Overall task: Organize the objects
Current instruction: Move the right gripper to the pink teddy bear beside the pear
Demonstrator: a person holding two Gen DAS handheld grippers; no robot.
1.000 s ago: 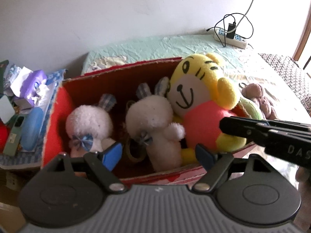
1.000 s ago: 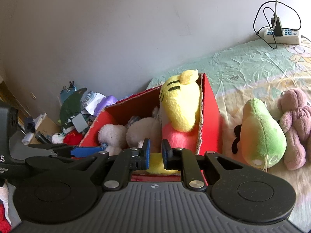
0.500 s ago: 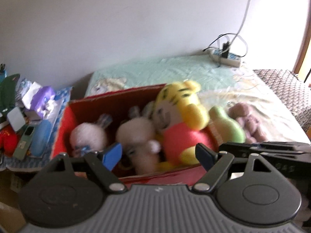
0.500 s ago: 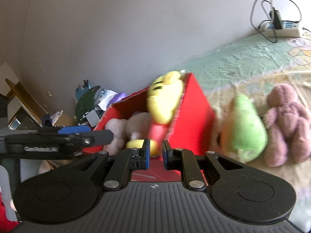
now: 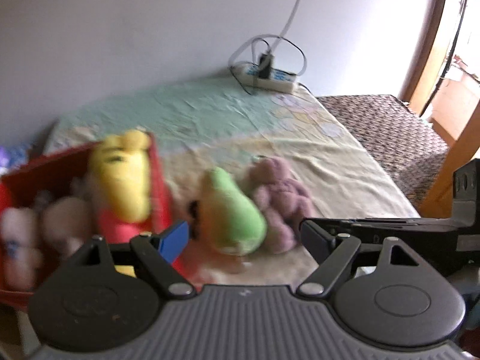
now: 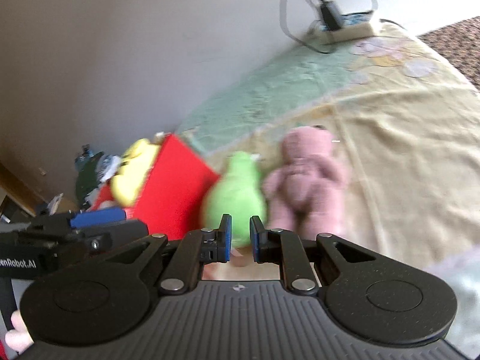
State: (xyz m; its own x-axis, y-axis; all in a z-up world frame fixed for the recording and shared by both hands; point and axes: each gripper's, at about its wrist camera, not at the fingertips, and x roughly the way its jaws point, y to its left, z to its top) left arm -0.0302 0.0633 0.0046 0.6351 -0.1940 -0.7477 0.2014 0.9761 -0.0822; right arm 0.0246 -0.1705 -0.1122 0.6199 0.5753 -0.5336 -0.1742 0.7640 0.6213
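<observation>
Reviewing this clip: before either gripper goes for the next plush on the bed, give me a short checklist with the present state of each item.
1. Left gripper open and empty: ok.
2. Right gripper jaws narrow with a small gap, nothing between them; too narrow for a plush: not ok.
3. Green pear plush lies free on the bedsheet, outside the red box: ok.
4. Purple plush lies beside the pear plush; whether they touch: cannot tell.
5. Room left in the box beside the yellow tiger plush: cannot tell, blurred.
</observation>
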